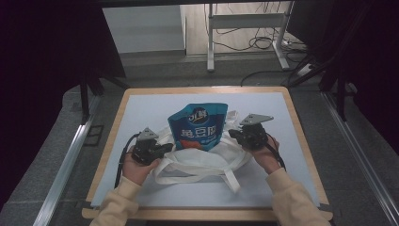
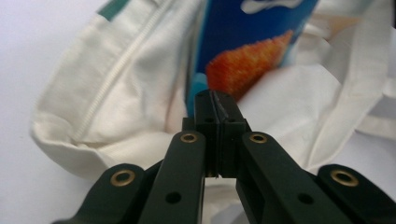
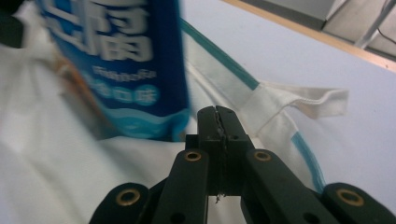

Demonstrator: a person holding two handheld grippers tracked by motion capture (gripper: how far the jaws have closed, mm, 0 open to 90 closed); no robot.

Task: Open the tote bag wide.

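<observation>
Blue snack pouch [image 1: 199,126] stands half inside the white tote bag [image 1: 202,162], mid-counter. Left tool [image 1: 165,149] and right tool [image 1: 234,133]: jaws together, empty. Pouch likely light, crinkly, slick; you'd grip its top seam. Tote is limp.

Glossy plastic pouch [image 1: 199,124], matt cloth bag [image 1: 202,160].
</observation>
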